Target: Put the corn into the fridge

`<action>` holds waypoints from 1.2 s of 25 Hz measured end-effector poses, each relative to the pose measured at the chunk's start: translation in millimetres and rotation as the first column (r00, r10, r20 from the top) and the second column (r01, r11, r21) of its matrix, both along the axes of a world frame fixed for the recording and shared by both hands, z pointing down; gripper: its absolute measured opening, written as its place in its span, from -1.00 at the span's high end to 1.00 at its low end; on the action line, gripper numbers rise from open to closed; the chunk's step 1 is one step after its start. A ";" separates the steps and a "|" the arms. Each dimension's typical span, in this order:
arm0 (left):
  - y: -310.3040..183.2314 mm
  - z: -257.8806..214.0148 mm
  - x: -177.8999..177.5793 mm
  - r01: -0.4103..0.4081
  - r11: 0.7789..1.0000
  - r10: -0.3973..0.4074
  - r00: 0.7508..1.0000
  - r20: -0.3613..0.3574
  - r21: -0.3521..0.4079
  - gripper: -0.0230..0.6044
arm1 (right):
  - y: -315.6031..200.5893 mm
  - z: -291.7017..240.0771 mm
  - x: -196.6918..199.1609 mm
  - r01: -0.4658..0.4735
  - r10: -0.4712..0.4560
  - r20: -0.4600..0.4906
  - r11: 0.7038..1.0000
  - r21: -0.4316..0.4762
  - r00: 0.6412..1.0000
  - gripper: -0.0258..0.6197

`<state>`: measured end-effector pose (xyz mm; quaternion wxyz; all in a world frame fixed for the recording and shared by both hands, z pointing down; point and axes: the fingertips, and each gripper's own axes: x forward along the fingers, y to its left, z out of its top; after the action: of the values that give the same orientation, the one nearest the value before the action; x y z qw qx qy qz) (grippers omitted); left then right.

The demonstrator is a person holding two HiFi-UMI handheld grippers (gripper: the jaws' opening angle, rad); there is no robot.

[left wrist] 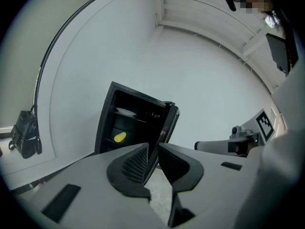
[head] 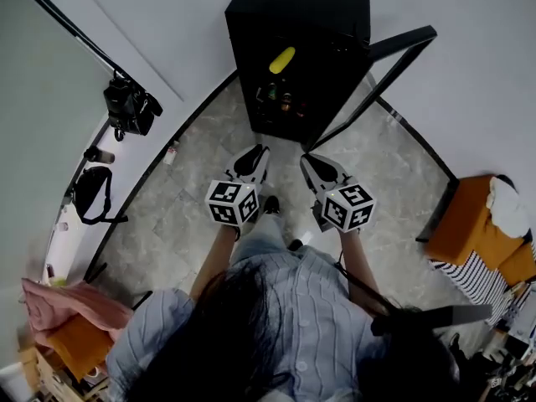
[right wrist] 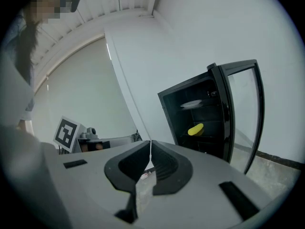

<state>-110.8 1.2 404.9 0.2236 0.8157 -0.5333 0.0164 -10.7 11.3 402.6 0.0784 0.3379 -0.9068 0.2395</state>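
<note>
The yellow corn [head: 282,59] lies on a middle shelf inside the black mini fridge [head: 335,7], whose glass door [head: 400,50] stands swung open to the right. It also shows as the corn [left wrist: 120,137] in the left gripper view and the corn [right wrist: 195,129] in the right gripper view. Both grippers hang over the floor in front of the fridge, well short of it and pointing at it. My left gripper [head: 258,153] keeps a narrow gap between its tips with nothing in it. My right gripper [head: 311,162] has its tips touching and holds nothing.
Small bottles [head: 276,97] stand on the fridge's lower shelf and a white plate [right wrist: 191,104] on an upper one. A camera on a stand [head: 130,105] and a black bag [head: 90,189] are at the left wall. An orange stool [head: 469,220] stands at the right.
</note>
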 end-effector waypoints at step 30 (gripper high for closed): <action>181.3 -21.9 67.1 0.130 0.991 -0.130 0.990 0.045 0.018 0.86 | 159.6 -11.9 60.7 0.150 -0.152 0.035 0.987 0.060 0.988 0.86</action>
<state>-43.7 182.5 383.0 0.2056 0.7803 -0.5904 0.0164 50.0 170.9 390.6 0.0687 0.2655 -0.9376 0.2136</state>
